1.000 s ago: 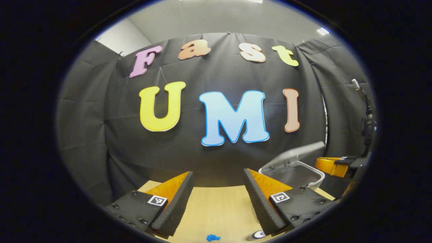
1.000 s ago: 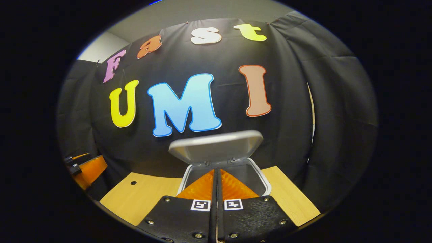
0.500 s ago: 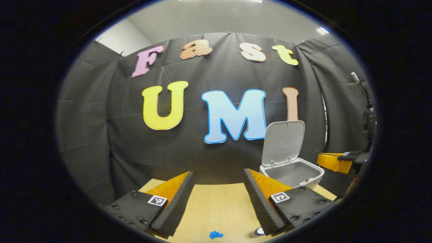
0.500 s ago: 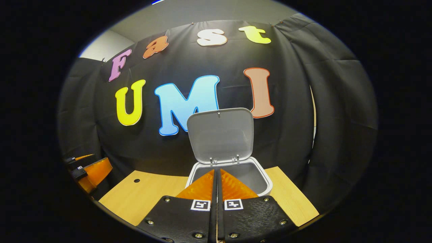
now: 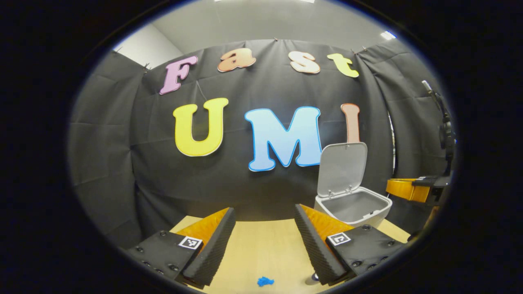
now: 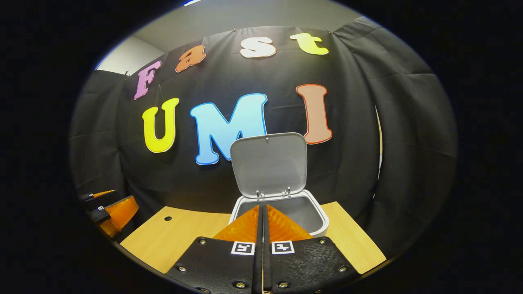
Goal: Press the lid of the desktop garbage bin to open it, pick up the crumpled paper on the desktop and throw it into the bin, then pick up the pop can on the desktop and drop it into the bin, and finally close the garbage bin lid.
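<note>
Bin (image 6: 316, 222), white, desktop type, standing on the wooden surface (image 6: 184, 234) close to the black cloth wall; lid (image 6: 269, 165) raised upright on its rear hinges, grey inside facing forward, cavity open. Right gripper (image 6: 262, 214): fingers together with nothing between them, tips just in front of the bin's near rim and pointing at the opening. Left gripper (image 5: 263, 216): fingers apart, gap bare, held above the surface well to the left of the bin. Bin also seen in the left gripper view (image 5: 353, 206), lid (image 5: 342, 168) upright, with the right gripper's body just beyond the bin's right side. Crumpled paper (image 5: 265, 281), blue, small, lying on the surface near the front edge, left of the bin and low between the left gripper's fingers. Can: a round dark-and-white end (image 5: 314, 277) shows beside the left gripper's right finger; too little is visible to identify it with certainty.
</note>
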Motion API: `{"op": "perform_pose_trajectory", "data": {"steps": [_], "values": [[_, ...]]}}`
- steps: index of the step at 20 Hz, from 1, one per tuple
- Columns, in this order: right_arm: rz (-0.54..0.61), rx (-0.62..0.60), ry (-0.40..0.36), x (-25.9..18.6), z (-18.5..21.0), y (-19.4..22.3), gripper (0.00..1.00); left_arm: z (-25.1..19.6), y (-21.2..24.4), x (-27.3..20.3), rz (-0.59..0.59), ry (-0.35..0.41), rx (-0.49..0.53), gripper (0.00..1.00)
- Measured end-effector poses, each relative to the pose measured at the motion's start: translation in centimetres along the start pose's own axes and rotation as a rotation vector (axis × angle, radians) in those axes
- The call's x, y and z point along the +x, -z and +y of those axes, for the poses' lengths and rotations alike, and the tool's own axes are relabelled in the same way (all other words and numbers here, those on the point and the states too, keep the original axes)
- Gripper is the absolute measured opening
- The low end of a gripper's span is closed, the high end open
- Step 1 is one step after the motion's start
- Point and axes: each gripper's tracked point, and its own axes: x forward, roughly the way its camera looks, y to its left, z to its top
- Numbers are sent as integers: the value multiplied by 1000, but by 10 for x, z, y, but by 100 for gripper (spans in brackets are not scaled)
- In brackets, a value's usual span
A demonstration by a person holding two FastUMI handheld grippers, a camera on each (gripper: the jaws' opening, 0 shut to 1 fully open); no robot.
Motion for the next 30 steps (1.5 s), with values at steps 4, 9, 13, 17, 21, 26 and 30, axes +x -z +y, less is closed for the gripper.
{"op": "perform_pose_trajectory", "data": {"steps": [4, 9, 13, 17, 21, 26, 30], "values": [[-4, 4, -7, -4, 3, -2, 1, 2, 16, -1, 15, 8, 8, 96], [-7, 4, -14, -6, 6, -5, 1, 7, 37, 0, 40, 13, 12, 95], [-5, -1, -16, -6, 10, -7, 1, 11, 56, 1, 69, 15, 13, 95], [-1, -12, -15, -9, 10, -5, 1, 19, 76, 3, 96, 19, 10, 100], [1, -18, -16, -9, 12, -7, 1, 23, 108, 3, 148, 21, -13, 99], [5, -25, -20, -8, 12, -7, 1, 25, 159, 2, 231, 35, -23, 95], [17, -35, -23, -9, 13, -4, 1, 23, 195, 2, 296, 47, -19, 100]]}}
